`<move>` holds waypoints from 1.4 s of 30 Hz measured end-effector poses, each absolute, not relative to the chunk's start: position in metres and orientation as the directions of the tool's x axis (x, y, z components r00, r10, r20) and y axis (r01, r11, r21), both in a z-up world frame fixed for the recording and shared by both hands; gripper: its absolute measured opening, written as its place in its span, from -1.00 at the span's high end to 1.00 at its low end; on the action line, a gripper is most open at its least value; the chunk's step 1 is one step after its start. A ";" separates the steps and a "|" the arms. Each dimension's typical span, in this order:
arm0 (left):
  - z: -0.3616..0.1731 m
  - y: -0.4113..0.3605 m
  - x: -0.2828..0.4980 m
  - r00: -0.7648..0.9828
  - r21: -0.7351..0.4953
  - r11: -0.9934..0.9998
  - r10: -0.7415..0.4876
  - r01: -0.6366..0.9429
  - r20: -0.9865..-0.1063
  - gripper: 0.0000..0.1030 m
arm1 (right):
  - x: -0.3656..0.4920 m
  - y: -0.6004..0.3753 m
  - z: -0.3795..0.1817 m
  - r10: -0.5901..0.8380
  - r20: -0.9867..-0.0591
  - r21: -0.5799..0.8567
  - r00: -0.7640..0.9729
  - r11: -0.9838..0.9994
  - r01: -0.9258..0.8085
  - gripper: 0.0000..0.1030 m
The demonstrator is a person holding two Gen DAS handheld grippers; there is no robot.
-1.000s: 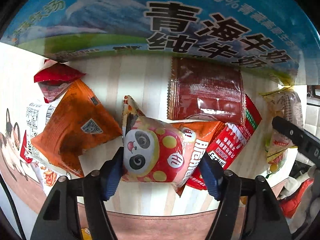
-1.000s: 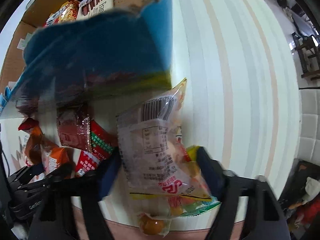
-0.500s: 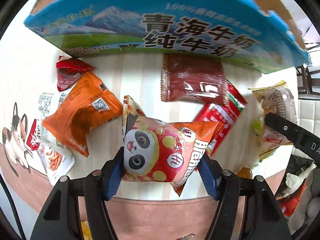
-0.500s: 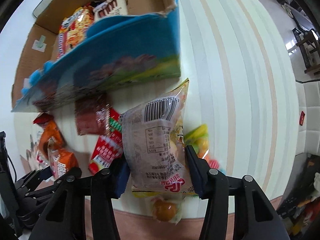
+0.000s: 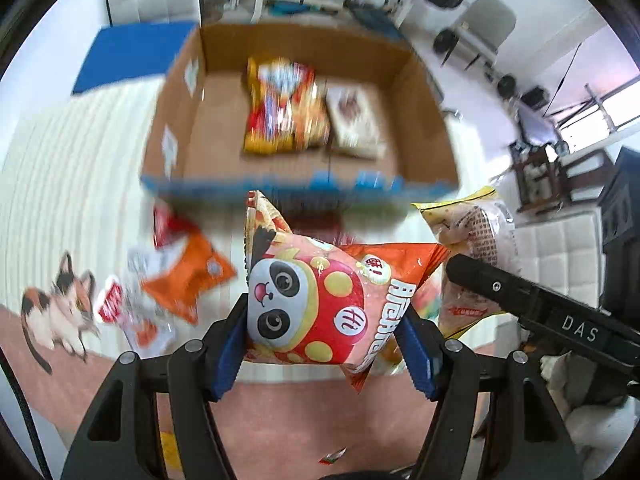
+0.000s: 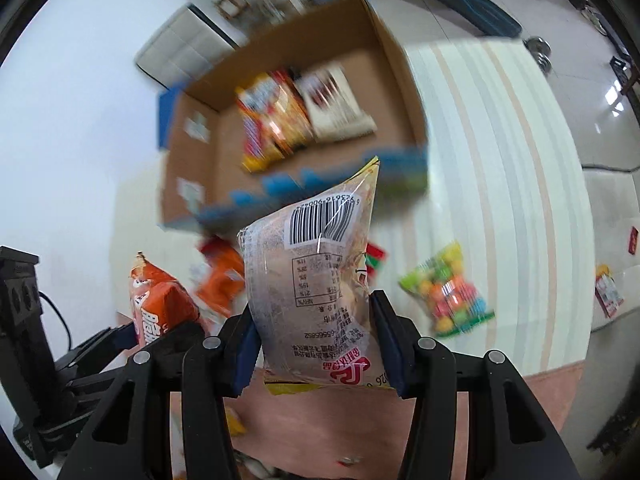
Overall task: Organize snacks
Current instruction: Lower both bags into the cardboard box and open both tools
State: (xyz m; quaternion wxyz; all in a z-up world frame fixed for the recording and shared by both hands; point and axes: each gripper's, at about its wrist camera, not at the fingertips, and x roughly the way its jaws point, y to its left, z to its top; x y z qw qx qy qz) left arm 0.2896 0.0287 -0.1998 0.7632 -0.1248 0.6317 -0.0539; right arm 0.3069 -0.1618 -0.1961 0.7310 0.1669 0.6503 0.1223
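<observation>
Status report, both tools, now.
Left tool shut on panda snack bag. Right tool shut on clear snack bag. Cardboard box ahead, open.

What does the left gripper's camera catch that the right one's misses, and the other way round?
Only the left wrist view shows the cat picture on the table edge and the panda snack bag's printed face, held in the left gripper. Only the right wrist view shows the colourful candy bag lying on the striped table. Both show the cardboard box with two snack packs inside, and the clear barcode bag clamped in the right gripper.
</observation>
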 end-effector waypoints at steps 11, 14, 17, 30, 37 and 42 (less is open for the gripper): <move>-0.223 0.084 0.449 0.180 -0.154 0.976 -0.125 -0.155 -0.976 -0.28 | 0.451 -0.148 -0.183 0.295 -0.924 0.312 0.243 0.949 0.037 -0.05; -0.246 0.095 0.476 0.140 -0.125 0.978 -0.102 -0.168 -0.985 -0.28 | 0.490 -0.146 -0.206 0.243 -0.942 0.262 0.231 0.964 0.052 -0.05; -0.270 0.106 0.503 0.097 -0.108 0.976 -0.091 -0.187 -0.991 -0.28 | 0.517 -0.142 -0.230 0.197 -0.957 0.214 0.211 0.975 0.058 -0.05; -0.302 0.115 0.540 0.020 -0.094 0.972 -0.092 -0.216 -0.996 -0.31 | 0.558 -0.137 -0.271 0.117 -0.979 0.129 0.168 0.990 0.061 -0.09; -0.295 0.115 0.537 0.036 -0.088 0.974 -0.082 -0.208 -0.996 -0.75 | 0.559 -0.140 -0.269 0.122 -0.980 0.136 0.157 0.988 0.077 -0.70; -0.280 0.112 0.530 0.082 -0.103 0.977 -0.089 -0.185 -0.993 -0.76 | 0.548 -0.129 -0.263 0.124 -0.981 0.131 0.146 0.990 0.041 -0.77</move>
